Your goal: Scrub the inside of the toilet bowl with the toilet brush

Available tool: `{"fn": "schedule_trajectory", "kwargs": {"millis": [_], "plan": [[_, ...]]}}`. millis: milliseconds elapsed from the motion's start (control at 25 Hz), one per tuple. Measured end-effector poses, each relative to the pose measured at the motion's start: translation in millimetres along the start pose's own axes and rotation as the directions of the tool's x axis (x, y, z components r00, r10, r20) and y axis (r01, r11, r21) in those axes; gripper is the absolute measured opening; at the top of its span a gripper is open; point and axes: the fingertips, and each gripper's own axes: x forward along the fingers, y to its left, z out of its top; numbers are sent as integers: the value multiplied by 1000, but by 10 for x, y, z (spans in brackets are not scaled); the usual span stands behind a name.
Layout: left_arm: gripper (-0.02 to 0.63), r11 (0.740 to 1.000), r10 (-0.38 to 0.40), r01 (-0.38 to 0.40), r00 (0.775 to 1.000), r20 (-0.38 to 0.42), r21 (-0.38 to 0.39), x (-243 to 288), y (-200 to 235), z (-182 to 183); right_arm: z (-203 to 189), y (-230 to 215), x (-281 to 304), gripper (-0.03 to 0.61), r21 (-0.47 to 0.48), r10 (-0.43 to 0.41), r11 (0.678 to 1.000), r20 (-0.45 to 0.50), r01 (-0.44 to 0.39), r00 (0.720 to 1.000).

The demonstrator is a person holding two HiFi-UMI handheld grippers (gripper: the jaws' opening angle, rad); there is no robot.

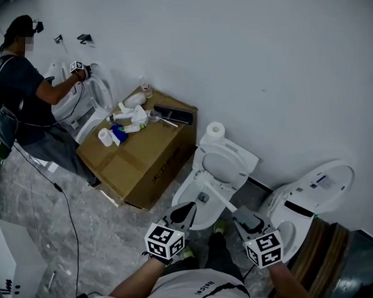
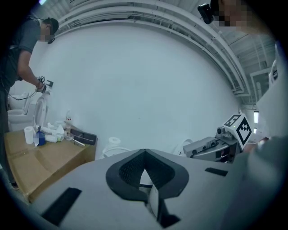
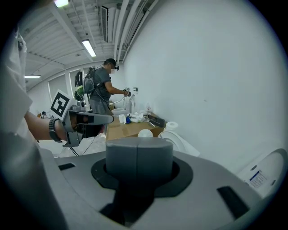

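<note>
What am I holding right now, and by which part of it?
The right tongs grip the toilet brush at the near end of its white handle. The left tongs are shut; whether on anything cannot be told.

A plain white wall (image 1: 269, 69) fills everything ahead of me, from 10 o'clock round to 2 o'clock. The floor (image 1: 110, 234) below it is grey, marbled stone. At 11 o'clock a big cardboard box (image 1: 143, 168) stands against the wall, its top littered with bottles and rolls. Beyond it, at 10 o'clock, another person (image 1: 23, 97) in a dark shirt bends toward the wall. A black cable (image 1: 68, 214) trails across the floor at 9 o'clock, and a white box (image 1: 12, 255) sits at 8 o'clock. Overhead, pale pipes (image 3: 121, 22) run along the ceiling beside lit strip lights (image 3: 88, 47).
</note>
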Motion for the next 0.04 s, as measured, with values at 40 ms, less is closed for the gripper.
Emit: {"fn": "schedule_trajectory", "kwargs": {"millis": [40], "plan": [[6, 1000, 4, -4, 1000, 1, -1, -14, 20, 21, 13, 2, 5, 156, -3, 0, 1000, -2, 0, 1000]]}}
